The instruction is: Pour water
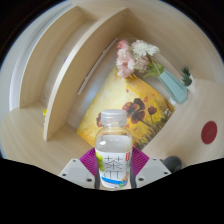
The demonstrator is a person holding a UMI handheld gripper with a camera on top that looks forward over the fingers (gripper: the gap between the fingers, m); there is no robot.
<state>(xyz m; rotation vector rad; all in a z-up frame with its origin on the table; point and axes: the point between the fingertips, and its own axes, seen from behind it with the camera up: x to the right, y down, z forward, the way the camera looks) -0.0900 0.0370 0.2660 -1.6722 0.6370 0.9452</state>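
Observation:
A clear plastic bottle (pixel 113 150) with a white cap and a white label with grey characters stands upright between my fingers. My gripper (pixel 113 163) is shut on the bottle, with the purple pads (pixel 138 160) pressing its sides at label height. The bottle's lower part is hidden below the fingers. No cup or other vessel for water shows in this view.
A yellow cushion with a flower print (pixel 130 108) lies beyond the bottle on the light wooden surface (pixel 40 145). A blue vase with pale flowers (pixel 160 72) lies tilted behind it. A wooden shelf (pixel 70 55) stands at the far left. A red round thing (pixel 208 131) sits at the right.

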